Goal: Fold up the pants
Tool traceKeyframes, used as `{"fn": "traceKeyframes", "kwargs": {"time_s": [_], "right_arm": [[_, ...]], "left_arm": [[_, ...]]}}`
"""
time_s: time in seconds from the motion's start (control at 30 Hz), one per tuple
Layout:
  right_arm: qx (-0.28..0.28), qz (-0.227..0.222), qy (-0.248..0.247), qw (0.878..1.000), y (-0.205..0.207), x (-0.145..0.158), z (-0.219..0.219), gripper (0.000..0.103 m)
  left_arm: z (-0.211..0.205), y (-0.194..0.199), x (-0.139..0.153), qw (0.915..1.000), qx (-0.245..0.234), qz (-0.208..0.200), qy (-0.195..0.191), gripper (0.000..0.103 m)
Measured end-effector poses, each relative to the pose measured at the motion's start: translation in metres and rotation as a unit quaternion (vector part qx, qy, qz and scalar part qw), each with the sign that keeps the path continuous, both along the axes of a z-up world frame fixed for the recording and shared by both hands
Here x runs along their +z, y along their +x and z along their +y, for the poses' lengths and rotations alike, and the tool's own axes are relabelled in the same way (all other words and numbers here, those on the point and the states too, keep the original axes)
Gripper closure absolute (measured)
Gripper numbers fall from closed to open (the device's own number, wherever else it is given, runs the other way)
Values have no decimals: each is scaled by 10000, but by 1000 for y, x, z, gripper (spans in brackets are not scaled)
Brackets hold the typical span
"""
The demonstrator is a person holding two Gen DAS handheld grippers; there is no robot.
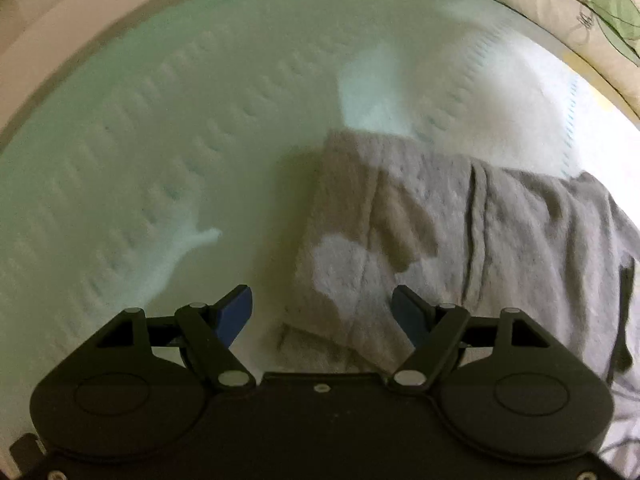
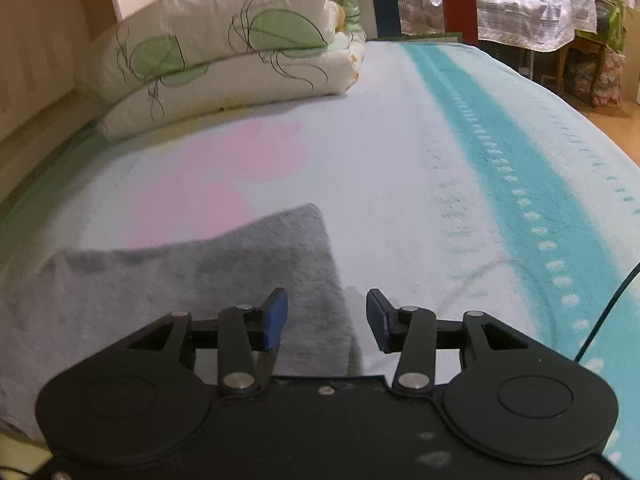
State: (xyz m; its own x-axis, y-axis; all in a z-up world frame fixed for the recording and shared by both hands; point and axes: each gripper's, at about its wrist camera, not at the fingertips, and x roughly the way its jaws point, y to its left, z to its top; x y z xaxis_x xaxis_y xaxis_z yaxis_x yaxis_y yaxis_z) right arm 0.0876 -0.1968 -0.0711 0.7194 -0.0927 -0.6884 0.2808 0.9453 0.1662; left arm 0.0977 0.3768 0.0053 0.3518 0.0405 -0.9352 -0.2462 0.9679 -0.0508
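Grey pants (image 1: 460,232) lie folded on the bed blanket (image 1: 160,140). In the left wrist view they fill the centre and right, with a straight folded edge toward the left. My left gripper (image 1: 322,312) is open and empty, hovering just above the near left corner of the pants. In the right wrist view the pants (image 2: 192,280) lie at the lower left. My right gripper (image 2: 327,320) is open and empty, above the right edge of the pants.
A folded cream quilt with green leaf print (image 2: 232,48) lies at the head of the bed and shows at the top right of the left wrist view (image 1: 580,12). The blanket has a teal stripe (image 2: 512,168). A covered table (image 2: 532,8) stands beyond the bed.
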Motion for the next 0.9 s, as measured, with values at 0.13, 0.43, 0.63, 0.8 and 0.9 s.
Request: {"fn": "traceKeyframes", "kwargs": {"time_s": [0.13,0.43,0.63,0.8,0.9], "right_arm": [[275,-305,-198,9990,-7,8,22,54],[1162,192,600,9912,-5,3,37,54],[1463,890,447,9842,5,-10,46,54],[1380,1145,311,9833,13,-19,54,52],[1185,1254,426,9841,17,-16,55,49]], "left_arm": [[11,-4,1,9994,202,-113,-273,25],[4,-8,-13,9998,-92,-192,-55,24],[4,-6,-24,9997,-113,-187,-120,14],[1,-5,-31,9997,-73,-201,-114,7],[1,-5,-36,9996,-83,-246,-125,4]]}}
